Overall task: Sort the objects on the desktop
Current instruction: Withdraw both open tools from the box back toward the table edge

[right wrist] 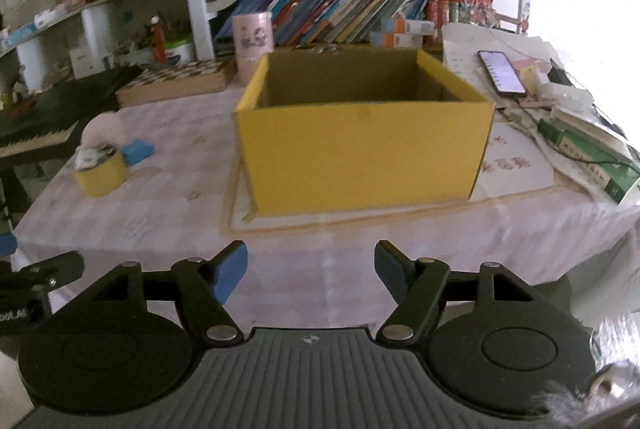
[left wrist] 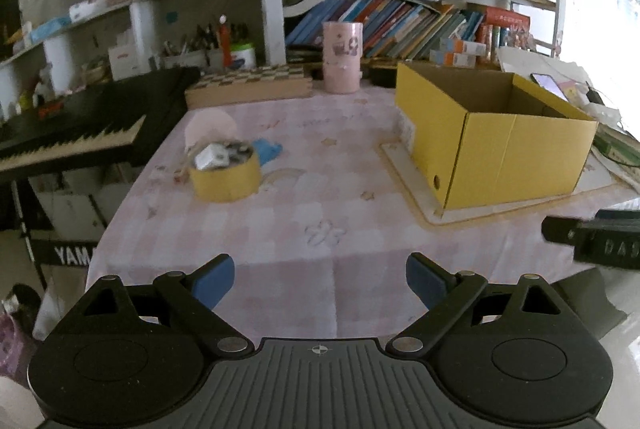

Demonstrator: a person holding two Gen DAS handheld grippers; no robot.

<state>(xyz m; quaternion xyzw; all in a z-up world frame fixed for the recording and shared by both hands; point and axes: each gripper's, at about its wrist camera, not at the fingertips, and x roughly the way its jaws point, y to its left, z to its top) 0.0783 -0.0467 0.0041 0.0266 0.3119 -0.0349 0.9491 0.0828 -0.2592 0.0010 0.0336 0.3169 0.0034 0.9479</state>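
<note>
Both grippers, left (left wrist: pixel 320 283) and right (right wrist: pixel 311 271), hung wide open and empty at the table's near edge, sorting seemingly unstarted; next, reaching the small tub (left wrist: pixel 225 176) left of the box (left wrist: pixel 496 145).

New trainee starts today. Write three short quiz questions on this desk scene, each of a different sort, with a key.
1. True or false: the yellow box is open at the top.
2. The small yellow tub lies nearer which gripper? A) left gripper B) right gripper
3. Fill in: both grippers' jaws stand ____.

Key: 1 true; 2 A; 3 open.
</note>
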